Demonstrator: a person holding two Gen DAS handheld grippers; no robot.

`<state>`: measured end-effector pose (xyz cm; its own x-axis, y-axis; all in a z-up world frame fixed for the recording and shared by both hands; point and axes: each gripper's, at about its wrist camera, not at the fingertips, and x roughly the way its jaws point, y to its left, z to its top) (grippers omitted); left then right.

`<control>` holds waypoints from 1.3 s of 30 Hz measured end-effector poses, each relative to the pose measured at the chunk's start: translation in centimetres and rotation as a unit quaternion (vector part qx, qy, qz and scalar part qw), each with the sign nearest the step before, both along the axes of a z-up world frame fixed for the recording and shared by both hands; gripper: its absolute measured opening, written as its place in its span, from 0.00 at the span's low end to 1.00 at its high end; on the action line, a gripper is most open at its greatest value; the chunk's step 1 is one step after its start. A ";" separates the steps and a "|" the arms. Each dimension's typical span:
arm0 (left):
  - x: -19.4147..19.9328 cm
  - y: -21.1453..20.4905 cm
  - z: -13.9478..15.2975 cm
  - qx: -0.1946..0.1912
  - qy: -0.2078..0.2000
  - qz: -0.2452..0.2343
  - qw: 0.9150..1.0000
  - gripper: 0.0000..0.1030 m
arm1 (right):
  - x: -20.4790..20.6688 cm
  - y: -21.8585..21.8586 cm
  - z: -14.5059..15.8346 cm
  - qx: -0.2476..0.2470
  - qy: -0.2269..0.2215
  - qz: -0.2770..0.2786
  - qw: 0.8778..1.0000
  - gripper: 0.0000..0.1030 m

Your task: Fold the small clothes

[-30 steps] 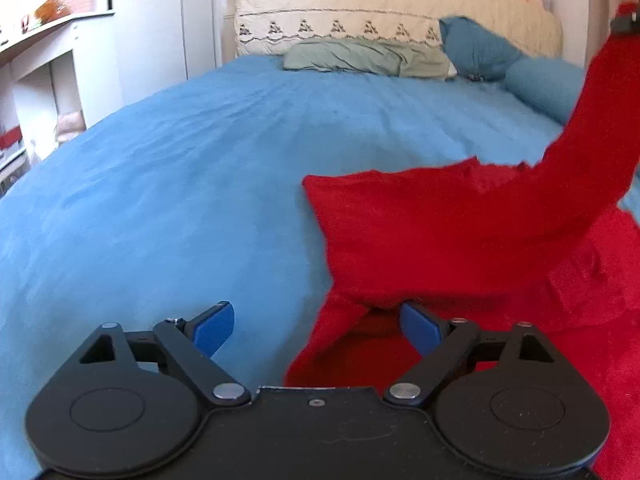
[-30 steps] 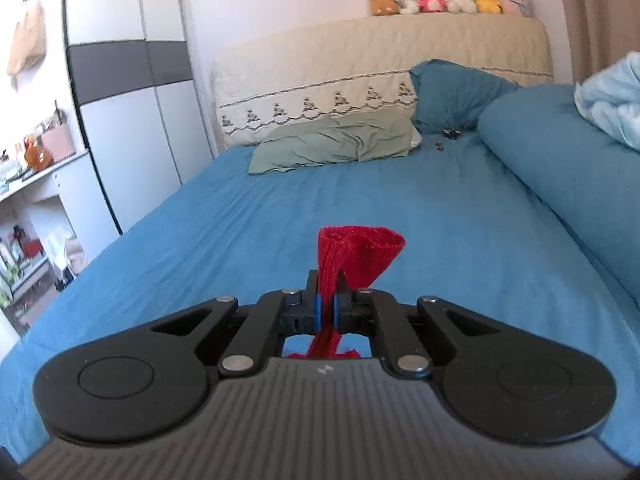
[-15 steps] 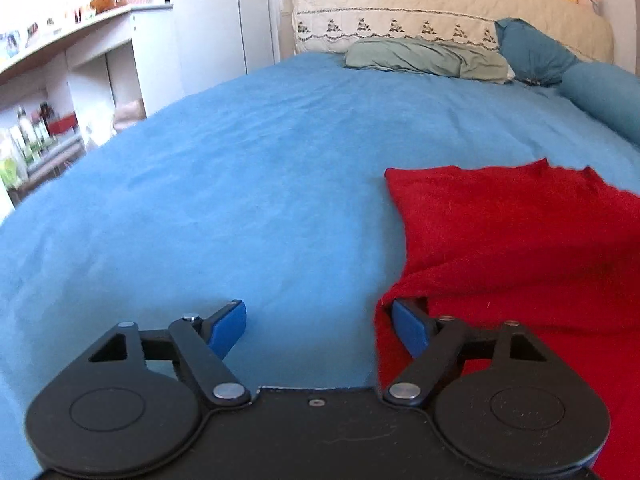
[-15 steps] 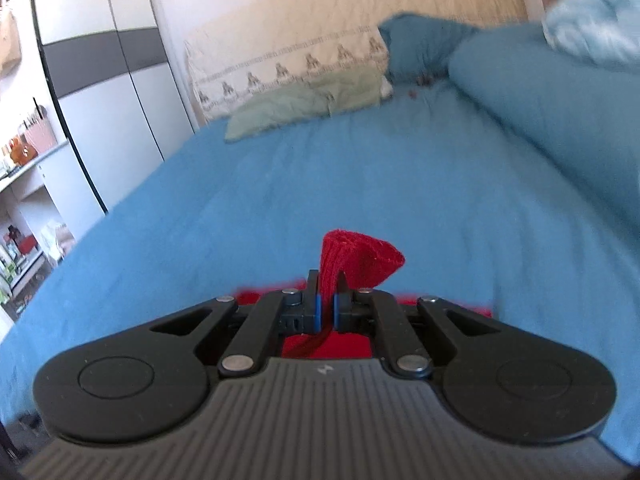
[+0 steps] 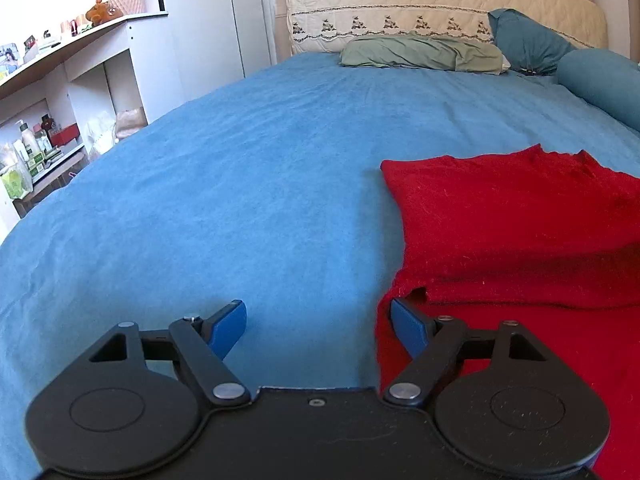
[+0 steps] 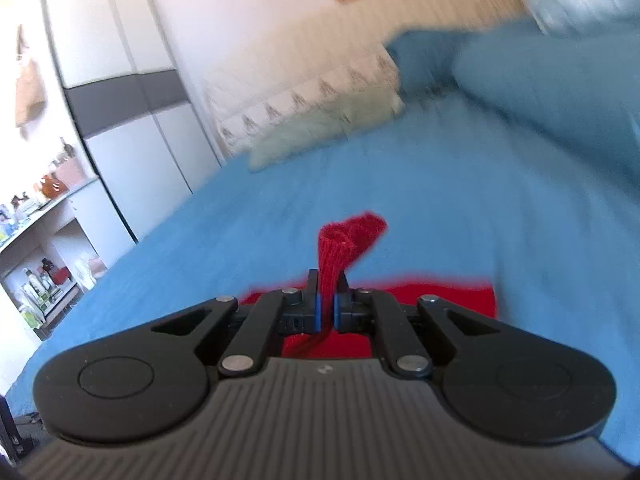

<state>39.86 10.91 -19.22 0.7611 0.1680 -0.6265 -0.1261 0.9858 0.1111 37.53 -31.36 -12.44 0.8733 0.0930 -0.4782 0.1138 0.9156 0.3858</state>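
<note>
A red knitted garment [image 5: 516,224] lies on the blue bedspread [image 5: 240,184], at the right of the left wrist view, with one layer folded over another. My left gripper [image 5: 318,326] is open and empty, low over the bed at the garment's left edge; its right fingertip [image 5: 406,324] is at that edge. My right gripper [image 6: 326,300] is shut on a ribbed end of the red garment [image 6: 344,240], which sticks up between the pads. More red cloth [image 6: 440,292] shows below it. The right wrist view is blurred.
A green pillow [image 5: 420,54], blue pillows [image 5: 528,42] and a blue bolster [image 5: 600,80] lie by the quilted headboard [image 5: 400,0]. White shelves with bottles [image 5: 36,140] and a wardrobe [image 5: 212,20] stand left of the bed.
The lifted red sleeve has come down; the garment now lies flatter. My left gripper has drawn back to the left off the cloth. My right gripper has dropped low, tilting, still holding the ribbed end.
</note>
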 end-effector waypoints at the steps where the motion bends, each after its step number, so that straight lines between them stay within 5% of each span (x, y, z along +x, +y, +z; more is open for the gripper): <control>1: 0.0 0.1 0.1 -0.003 0.001 0.000 1.000 0.81 | -0.5 -0.1 -1.4 -0.011 0.028 -0.012 0.999 0.20; 4: -0.1 0.1 0.6 -0.011 0.005 -0.001 1.000 0.78 | -1.9 -0.4 -5.5 -0.033 0.095 -0.029 0.995 0.29; 6: -0.9 -0.3 1.7 -0.014 -0.005 -0.012 1.000 0.79 | -3.1 -0.8 -6.2 -0.029 0.088 -0.036 0.995 0.45; 8: -1.8 -1.2 3.3 -0.015 -0.029 -0.035 0.999 0.80 | -4.1 -0.3 -5.1 -0.048 0.073 -0.046 0.995 0.94; 9: -1.9 -1.7 4.1 -0.017 -0.043 -0.049 0.998 0.84 | -4.4 0.1 -4.2 -0.070 0.057 -0.054 0.994 0.99; 13: -0.2 -4.3 6.1 -0.054 -0.056 -0.108 0.991 0.91 | -3.9 3.3 -2.2 -0.126 0.005 0.000 0.992 1.00; 16: 2.4 -6.0 4.8 -0.099 -0.041 -0.128 0.986 0.91 | -1.3 5.0 -3.9 -0.124 0.049 0.045 0.990 1.00; 19: 5.0 -6.5 1.9 -0.122 0.021 -0.124 0.984 0.89 | -0.5 5.0 -6.3 -0.137 0.098 0.010 0.986 1.00; 24: 4.8 -7.6 0.5 -0.071 0.030 -0.142 0.987 0.89 | -3.1 3.2 -6.7 -0.144 0.093 -0.032 0.985 1.00; 28: 4.4 -7.4 2.0 -0.076 0.043 -0.121 0.989 0.88 | -4.3 1.9 -6.2 -0.124 0.085 -0.035 0.988 1.00; 33: -1.1 -6.6 8.5 -0.046 -0.009 -0.116 0.992 0.90 | -8.2 1.5 0.8 -0.140 0.032 -0.018 0.990 1.00; 39: -12.4 -5.2 16.6 -0.031 -0.054 -0.134 0.989 1.00 | -17.2 0.7 10.7 -0.152 0.010 0.029 0.988 1.00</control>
